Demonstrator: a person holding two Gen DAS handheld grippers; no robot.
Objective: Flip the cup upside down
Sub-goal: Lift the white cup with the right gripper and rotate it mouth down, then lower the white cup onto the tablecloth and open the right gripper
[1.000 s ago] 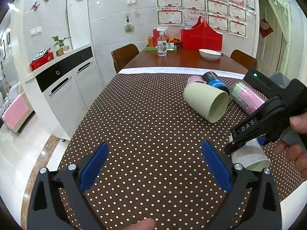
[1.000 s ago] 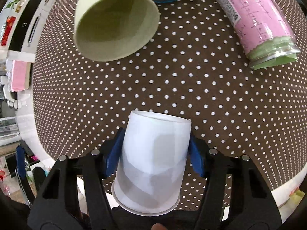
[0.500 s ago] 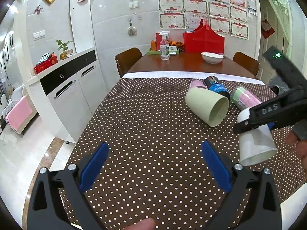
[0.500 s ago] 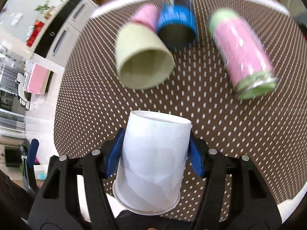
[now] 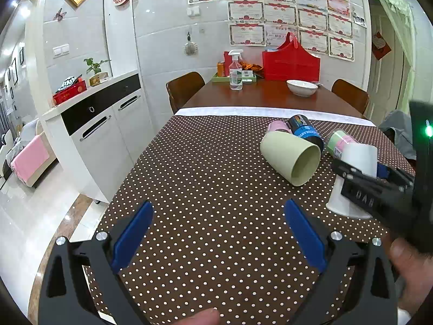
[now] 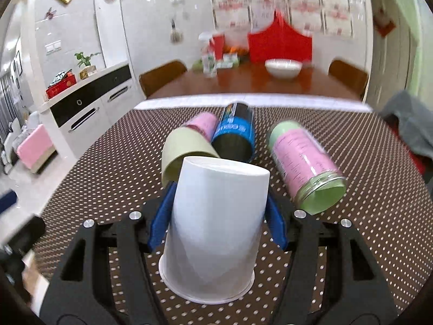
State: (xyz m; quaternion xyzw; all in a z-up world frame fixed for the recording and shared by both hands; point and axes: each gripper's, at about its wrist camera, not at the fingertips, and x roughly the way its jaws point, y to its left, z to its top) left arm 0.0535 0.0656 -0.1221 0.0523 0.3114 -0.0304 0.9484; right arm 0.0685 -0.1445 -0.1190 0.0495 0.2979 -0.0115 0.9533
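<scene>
Gripping the white cup (image 6: 216, 224) between its blue pads (image 6: 161, 222), the right gripper (image 6: 217, 216) holds it mouth-down, base on top, with the rim at or just above the dotted cloth (image 6: 365, 216); actual contact cannot be told. In the left view the same cup (image 5: 351, 181) shows at the right side of the table, partly hidden by the black gripper body. The left gripper (image 5: 217, 233) hangs over bare cloth (image 5: 203, 176) near the front edge, fingers spread wide and holding nothing. Behind the white cup lie a green cup (image 6: 184, 149), mouth toward the camera, a blue can (image 6: 235, 135) and a pink cup (image 6: 203, 124), all close together. A pink-labelled jar (image 6: 303, 162) lies on its side to the right, apart from them.
</scene>
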